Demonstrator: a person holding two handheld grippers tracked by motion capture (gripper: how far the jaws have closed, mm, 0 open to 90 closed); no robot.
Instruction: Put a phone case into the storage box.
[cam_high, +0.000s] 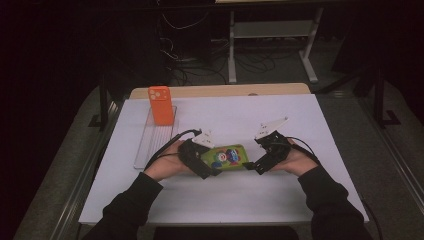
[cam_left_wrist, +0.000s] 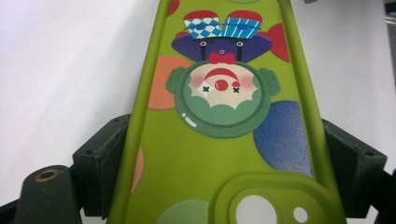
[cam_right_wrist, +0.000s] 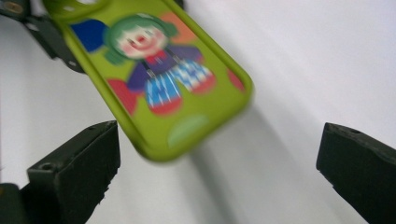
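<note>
A green phone case (cam_high: 228, 156) printed with a cartoon clown sits near the centre of the white counter (cam_high: 300, 115), held between the two hands. The left gripper (cam_high: 212, 171) comes in from about 8 o'clock, and its jaws are clamped on the case at the camera-cutout end, one pad pressed against each long edge. In the left gripper view the case (cam_left_wrist: 219, 154) runs straight away from the camera, back side up, with the clown upside down and the round camera opening at 6 o'clock between the two black pads.

The right gripper (cam_high: 252, 166) comes in from about 4 o'clock, its jaws standing wide apart and holding nothing. In the high view its tips lie just beside the case's right end. In the right gripper view the case (cam_right_wrist: 154, 79) is blurred and hangs tilted at 11 o'clock, ahead of and above the left pad, with its free end between the two pads but touching neither; whether that end rests on the counter I cannot tell.

At about 10 o'clock from the green case, well apart from it, an orange phone case (cam_high: 160, 105) stands upright at the far end of a clear acrylic tray (cam_high: 150, 145) that lies lengthwise along the counter's left side.
</note>
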